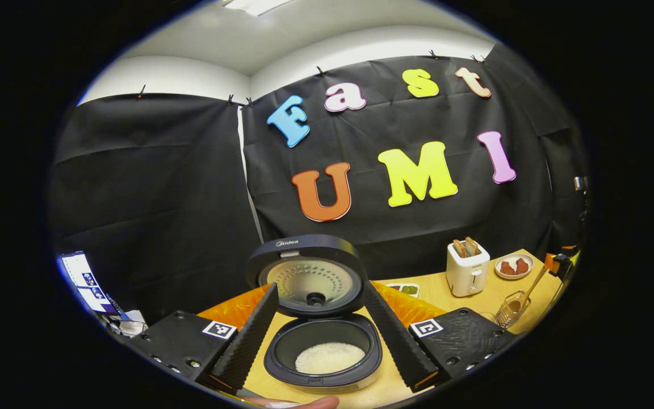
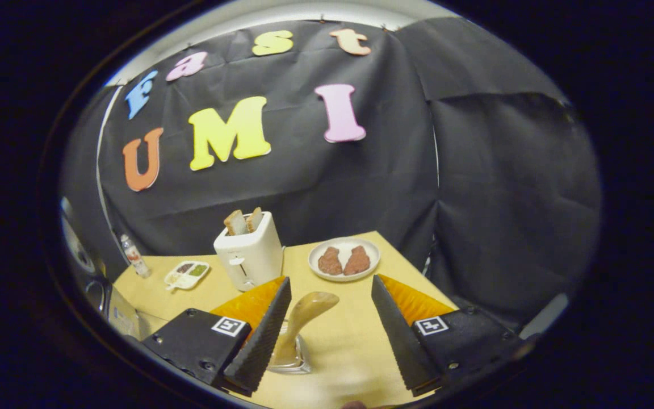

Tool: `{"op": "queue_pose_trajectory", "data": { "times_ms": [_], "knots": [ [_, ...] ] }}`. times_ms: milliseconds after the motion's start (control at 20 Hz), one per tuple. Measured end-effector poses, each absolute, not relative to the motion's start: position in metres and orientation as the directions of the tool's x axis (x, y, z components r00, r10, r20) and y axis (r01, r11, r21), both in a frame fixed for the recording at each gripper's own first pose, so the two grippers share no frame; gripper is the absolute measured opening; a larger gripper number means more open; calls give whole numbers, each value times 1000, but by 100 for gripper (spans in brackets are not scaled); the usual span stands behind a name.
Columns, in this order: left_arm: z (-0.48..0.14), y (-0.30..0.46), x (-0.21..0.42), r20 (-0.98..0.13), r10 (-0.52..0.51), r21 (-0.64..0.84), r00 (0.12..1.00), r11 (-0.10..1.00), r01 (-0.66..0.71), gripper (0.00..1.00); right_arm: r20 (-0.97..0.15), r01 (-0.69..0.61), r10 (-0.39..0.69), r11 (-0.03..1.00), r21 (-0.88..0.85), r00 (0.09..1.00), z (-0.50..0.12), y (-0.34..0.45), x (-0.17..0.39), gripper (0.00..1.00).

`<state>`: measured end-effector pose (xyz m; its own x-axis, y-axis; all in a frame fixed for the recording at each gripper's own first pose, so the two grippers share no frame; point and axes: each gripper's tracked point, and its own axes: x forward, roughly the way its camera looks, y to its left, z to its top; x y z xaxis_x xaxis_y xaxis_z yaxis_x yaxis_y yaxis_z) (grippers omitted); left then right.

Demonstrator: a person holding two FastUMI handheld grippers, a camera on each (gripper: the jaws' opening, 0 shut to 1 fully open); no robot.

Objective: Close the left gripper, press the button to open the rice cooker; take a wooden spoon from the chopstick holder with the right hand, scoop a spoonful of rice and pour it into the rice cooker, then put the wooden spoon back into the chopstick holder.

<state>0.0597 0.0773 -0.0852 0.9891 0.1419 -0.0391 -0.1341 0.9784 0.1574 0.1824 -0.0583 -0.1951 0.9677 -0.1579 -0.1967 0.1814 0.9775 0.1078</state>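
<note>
The black rice cooker (image 1: 322, 341) stands open in the left gripper view, its lid (image 1: 310, 275) tipped up and back. A patch of white rice (image 1: 330, 358) lies in its dark pot. My left gripper (image 1: 324, 343) is open, one finger on either side of the pot. Far right on the table, the wooden spoon (image 1: 533, 284) leans in the wire chopstick holder (image 1: 510, 309). In the right gripper view that spoon (image 2: 304, 318) stands in the holder (image 2: 288, 359) between my fingers, close to the left finger. My right gripper (image 2: 327, 335) is open and grips nothing.
A white toaster (image 2: 250, 253) with two slices stands behind the holder. A plate (image 2: 344, 245) with two brown pieces sits at the table's far right corner. A small seasoning tray (image 2: 187, 274) and a bottle (image 2: 134, 255) are at the back left. The table's right edge (image 2: 418, 267) lies near my right finger.
</note>
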Motion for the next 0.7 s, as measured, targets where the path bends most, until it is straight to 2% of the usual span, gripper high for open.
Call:
{"op": "queue_pose_trajectory", "data": {
  "times_ms": [200, 300, 350, 400, 650, 700],
  "knots": [
    [-51, 88, 78, 7, 136, 134, 991, 982, -135, 95, -123, 88, -88, 996, -12, 988, -135, -23, 129, 96],
    [-32, 91, 88, 43, 134, 117, 990, 984, -138, 95, -116, 51, -59, 996, -72, 991, -119, -2, 107, 96],
    [-20, 94, 93, 64, 133, 107, 989, 984, -139, 95, -112, 30, -40, 995, -94, 993, -113, 9, 98, 100],
    [-8, 97, 102, 92, 128, 99, 988, 986, -137, 95, -115, 16, -29, 994, -108, 993, -109, 20, 90, 100],
    [16, 116, 157, 75, 137, 90, 988, 986, -143, 95, -189, -94, 90, 995, -16, 978, -112, 70, 69, 100],
    [14, 121, 167, 37, 143, 83, 989, 986, -146, 95, -193, -107, 102, 994, -17, 976, -110, 76, 66, 100]
  ]
}}
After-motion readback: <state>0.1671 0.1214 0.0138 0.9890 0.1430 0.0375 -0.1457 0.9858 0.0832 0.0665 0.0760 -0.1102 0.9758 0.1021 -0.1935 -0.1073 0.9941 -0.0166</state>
